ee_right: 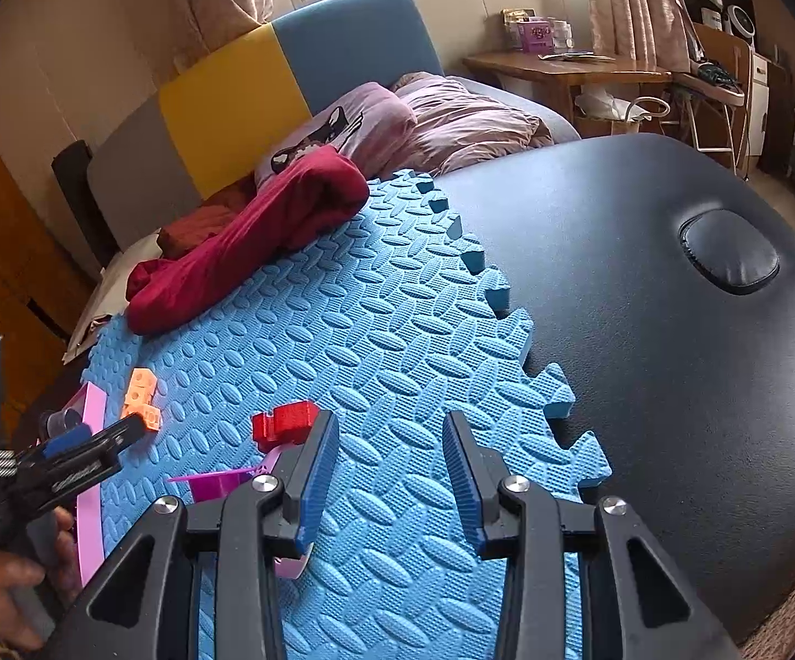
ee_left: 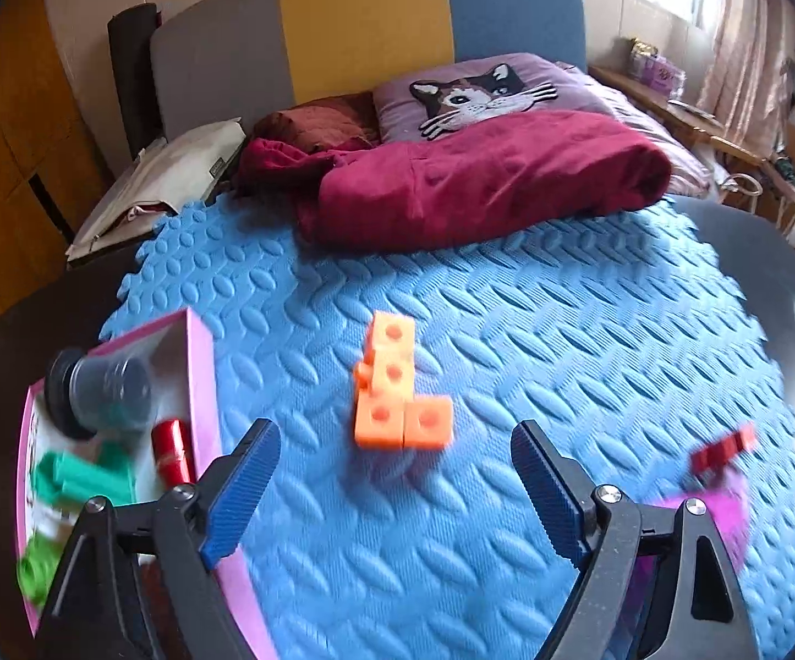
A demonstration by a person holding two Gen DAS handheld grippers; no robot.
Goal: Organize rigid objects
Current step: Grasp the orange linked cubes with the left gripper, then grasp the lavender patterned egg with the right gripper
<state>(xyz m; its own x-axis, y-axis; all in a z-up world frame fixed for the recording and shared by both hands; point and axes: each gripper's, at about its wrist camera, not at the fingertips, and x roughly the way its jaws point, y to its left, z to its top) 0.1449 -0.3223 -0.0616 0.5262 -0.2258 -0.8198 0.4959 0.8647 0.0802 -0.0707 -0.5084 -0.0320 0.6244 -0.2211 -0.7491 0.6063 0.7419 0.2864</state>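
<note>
An orange block piece made of joined cubes lies on the blue foam mat. My left gripper is open just in front of it, empty. A red block lies on the mat to the right beside a purple scoop-like piece. A pink tray at the left holds a dark cup, a red cylinder and green pieces. My right gripper is open and empty over the mat, the red block and purple piece to its left. The left gripper shows there near the orange piece.
A dark red blanket and a cat pillow lie at the mat's far edge. The mat sits on a dark padded table with an oval plug. A wooden desk stands beyond.
</note>
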